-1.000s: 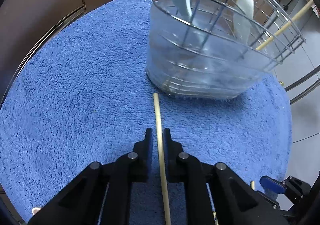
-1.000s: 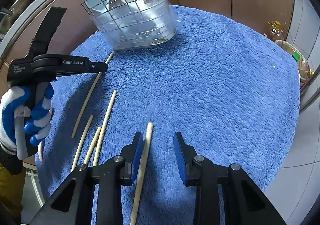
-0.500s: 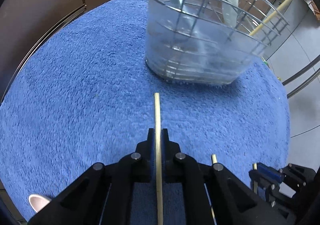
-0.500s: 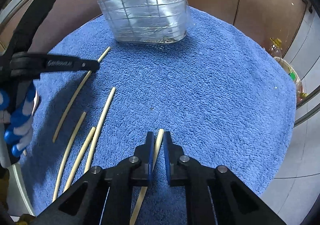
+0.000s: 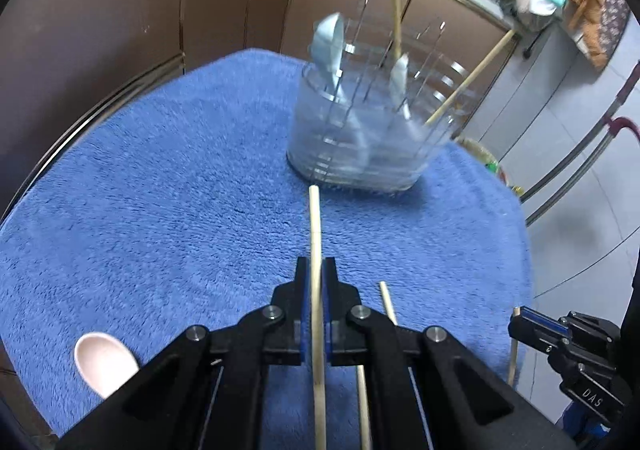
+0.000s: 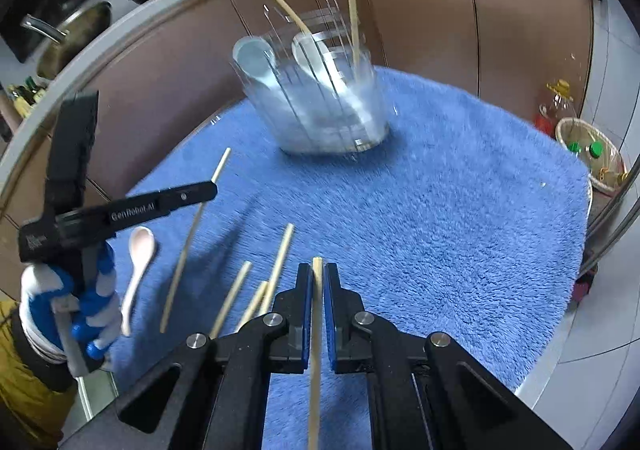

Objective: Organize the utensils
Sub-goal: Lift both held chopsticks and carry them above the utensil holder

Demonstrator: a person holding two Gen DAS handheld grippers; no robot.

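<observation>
Left tool (image 5: 315,274) pressed together on a pale chopstick (image 5: 315,234) running lengthwise through the centre of the left wrist view, tip ending just short of the utensil holder (image 5: 360,154); right tool (image 6: 317,282) likewise pinching a second chopstick (image 6: 316,330), its tip showing just above the blue pads, centre-bottom of the right wrist view; holder is a clear tub with a wire rack, blurred, upper centre in both views, standing on the blue towel (image 6: 460,210) that covers the bench; inside it two pale spoons, bowls up, and two chopsticks leaning out over the rim; loose chopsticks (image 6: 280,262) lie on the towel lower centre-left of the right view, three close together, just left of the right tool; a pink spoon (image 6: 138,262) lies on the towel far left, beside the gloved hand (image 6: 68,310) gripping the left tool's handle; in the left view that spoon's bowl sits lower left, the right tool lower right.
</observation>
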